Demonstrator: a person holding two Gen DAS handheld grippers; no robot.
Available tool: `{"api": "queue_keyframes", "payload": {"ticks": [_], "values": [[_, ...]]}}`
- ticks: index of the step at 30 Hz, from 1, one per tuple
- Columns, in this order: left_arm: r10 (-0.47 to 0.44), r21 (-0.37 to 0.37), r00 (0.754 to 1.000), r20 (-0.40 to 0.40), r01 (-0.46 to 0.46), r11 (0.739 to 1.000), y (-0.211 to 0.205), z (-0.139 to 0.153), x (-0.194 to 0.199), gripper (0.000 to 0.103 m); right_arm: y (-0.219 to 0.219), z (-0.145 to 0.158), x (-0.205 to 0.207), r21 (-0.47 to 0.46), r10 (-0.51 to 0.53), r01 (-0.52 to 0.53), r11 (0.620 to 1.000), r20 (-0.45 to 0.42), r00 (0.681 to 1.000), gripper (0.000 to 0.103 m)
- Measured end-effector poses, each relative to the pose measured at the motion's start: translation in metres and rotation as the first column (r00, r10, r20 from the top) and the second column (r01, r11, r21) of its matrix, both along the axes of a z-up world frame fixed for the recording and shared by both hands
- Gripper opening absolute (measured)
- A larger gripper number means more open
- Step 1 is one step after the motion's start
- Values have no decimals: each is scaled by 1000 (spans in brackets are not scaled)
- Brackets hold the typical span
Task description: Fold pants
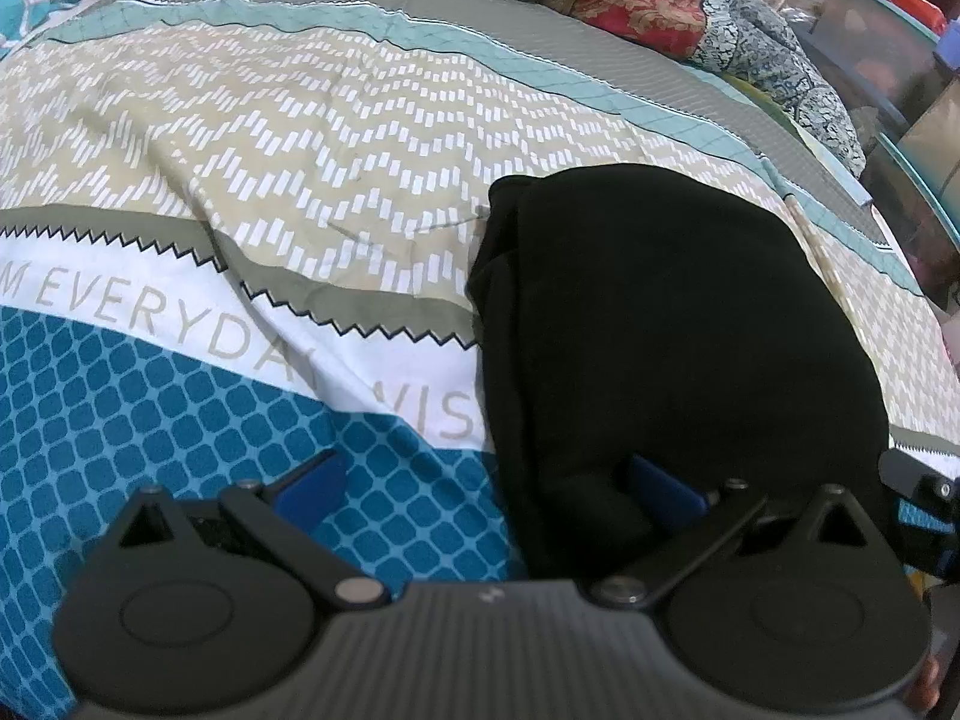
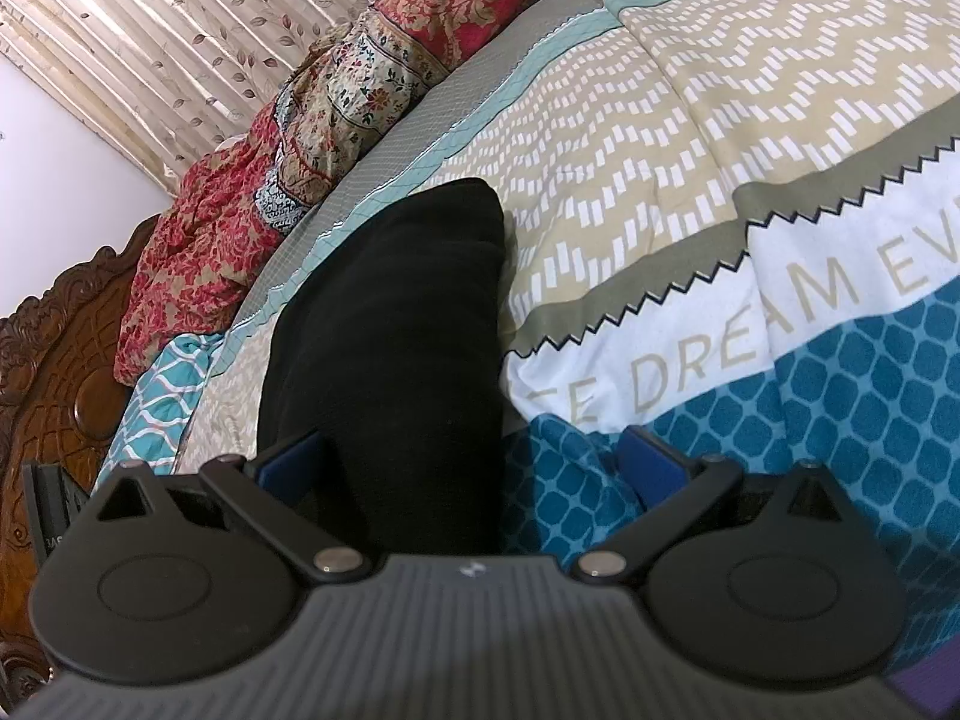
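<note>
Lying folded on the bed: black pants (image 1: pixel 672 348), bundled into a compact dark stack on the patterned bedspread (image 1: pixel 300 150), across its beige chevron band, white lettered band and blue lattice band; showing layered fold edges along the stack's left side in the left wrist view.

Hovering low at the near end of the stack: left hand-held gripper (image 1: pixel 486 486), fingers spread wide apart, clamping nothing; left blue pad (image 1: pixel 312 483) sitting over the blue lattice print, clear of the cloth; right blue pad (image 1: pixel 660 489) lying against the near edge of the pants, black fabric bulging up just in front of it.

Showing at the right edge of the left wrist view, near the stack's near right corner: part of the other gripper's black frame.

Straddling the near end of the same pants (image 2: pixel 396 324) in the right wrist view: right hand-held gripper (image 2: pixel 471 462), fingers likewise wide apart, gripping nothing; left pad (image 2: pixel 294 459) sitting at the left flank of the stack, touching or just beside it, cannot tell which; right pad (image 2: pixel 651 462) resting over rumpled blue lattice bedspread (image 2: pixel 720 138), apart from the pants.

Piling up along the far side of the bed: red and floral quilt (image 2: pixel 252 210); hanging behind it, a leaf-print curtain (image 2: pixel 150 30); standing at far left, a carved wooden headboard (image 2: pixel 54 360).
</note>
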State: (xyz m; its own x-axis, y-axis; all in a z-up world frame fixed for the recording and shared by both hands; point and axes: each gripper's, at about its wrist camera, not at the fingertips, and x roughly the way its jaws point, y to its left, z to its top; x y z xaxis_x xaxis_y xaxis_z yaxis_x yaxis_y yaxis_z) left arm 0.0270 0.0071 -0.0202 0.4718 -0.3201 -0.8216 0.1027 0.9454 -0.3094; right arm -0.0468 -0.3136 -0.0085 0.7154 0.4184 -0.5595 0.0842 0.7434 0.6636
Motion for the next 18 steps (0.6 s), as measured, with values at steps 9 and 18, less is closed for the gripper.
{"api": "queue_keyframes", "payload": {"ticks": [9,18], "values": [[-3,-1,1000,2,3,1000,1,-1,0,103,-1,-1,0,-6,-1,1,1000,6,1000,103],[-20,-7,1000,-21,20,1000,4,1,4,103,-1,0,2,-2,2,-2,1000,-8,1000,103]]}}
